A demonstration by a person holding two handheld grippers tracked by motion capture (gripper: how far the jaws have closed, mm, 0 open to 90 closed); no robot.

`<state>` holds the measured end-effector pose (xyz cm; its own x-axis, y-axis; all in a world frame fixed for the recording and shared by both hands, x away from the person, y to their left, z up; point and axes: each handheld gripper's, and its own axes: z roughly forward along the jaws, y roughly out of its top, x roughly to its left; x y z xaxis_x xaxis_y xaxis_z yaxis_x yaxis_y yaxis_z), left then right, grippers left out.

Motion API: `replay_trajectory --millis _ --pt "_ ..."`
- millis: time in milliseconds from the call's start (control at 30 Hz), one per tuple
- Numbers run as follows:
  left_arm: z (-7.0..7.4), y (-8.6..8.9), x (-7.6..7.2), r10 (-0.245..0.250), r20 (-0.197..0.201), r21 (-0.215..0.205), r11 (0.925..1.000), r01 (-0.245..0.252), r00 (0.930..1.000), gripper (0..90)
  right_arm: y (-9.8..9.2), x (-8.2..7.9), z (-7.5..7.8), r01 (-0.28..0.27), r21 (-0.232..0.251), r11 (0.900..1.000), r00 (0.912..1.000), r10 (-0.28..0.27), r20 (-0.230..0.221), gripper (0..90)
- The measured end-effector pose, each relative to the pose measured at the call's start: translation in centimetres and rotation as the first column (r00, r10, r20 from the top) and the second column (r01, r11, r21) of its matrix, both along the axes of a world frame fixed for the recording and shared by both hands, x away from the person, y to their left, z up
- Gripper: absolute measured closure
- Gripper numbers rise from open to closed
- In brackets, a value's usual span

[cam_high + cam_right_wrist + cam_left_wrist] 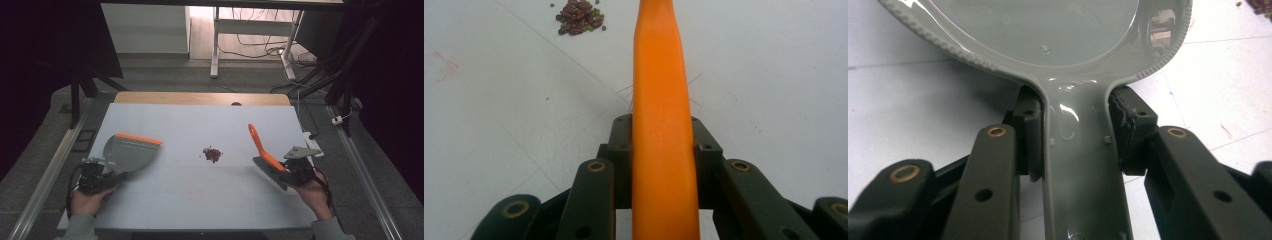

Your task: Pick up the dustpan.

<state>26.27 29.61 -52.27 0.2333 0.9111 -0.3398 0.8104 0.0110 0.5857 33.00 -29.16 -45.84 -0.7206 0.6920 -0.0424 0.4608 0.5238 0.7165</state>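
So this is a sweep-up job and it's basically at the starting line. The little pile of dark red beans (212, 154) with a few green bits mixed in sits untouched in the middle of the white table (200, 200), well apart from both tools. Nothing is in the pan, as far as I can see. What looks done: both tools are picked up. What's left: pretty much everything, meaning getting the brush behind the pile, setting the pan's lip down on the other side, and pushing the beans in.

Left gripper (1075, 145) is clamped on the neck of the grey plastic dustpan with the orange front lip (131, 152); in the left gripper view the pads sit tight against both sides of the handle. From above, the pan is off to the left of the pile, its orange edge pointing toward the far side and a bit right. I can't tell if it's resting on the table or hanging just above.

Right gripper (664, 150) is pinching the small brush with the orange plastic handle and grey bristles (265, 155), jaws squeezed on either side of the handle. In the high view the handle sticks up and away toward the far left, bristles down by the hand, right of the pile.

Both hands, left hand (87, 200) and right hand (312, 192), come in low from the near edge, forearms angled slightly inward, flanking the beans.
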Motion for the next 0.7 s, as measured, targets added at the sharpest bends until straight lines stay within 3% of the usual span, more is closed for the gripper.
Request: replay_trajectory --millis 267,700 --pt "0.53 0.45 -0.33 -0.056 0.065 -0.003 0.9984 0.056 0.9963 61.4 0.07 -0.05 0.2 0.003 0.007 1.0 0.9999 -0.003 0.01 70.8" --pt "0.9 0.4 -0.42 -0.108 0.12 -0.005 0.9939 0.11 0.9868 61.4 0.3 -0.05 0.37 0.0 0.01 1.0 0.9998 0.0 0.02 70.8"
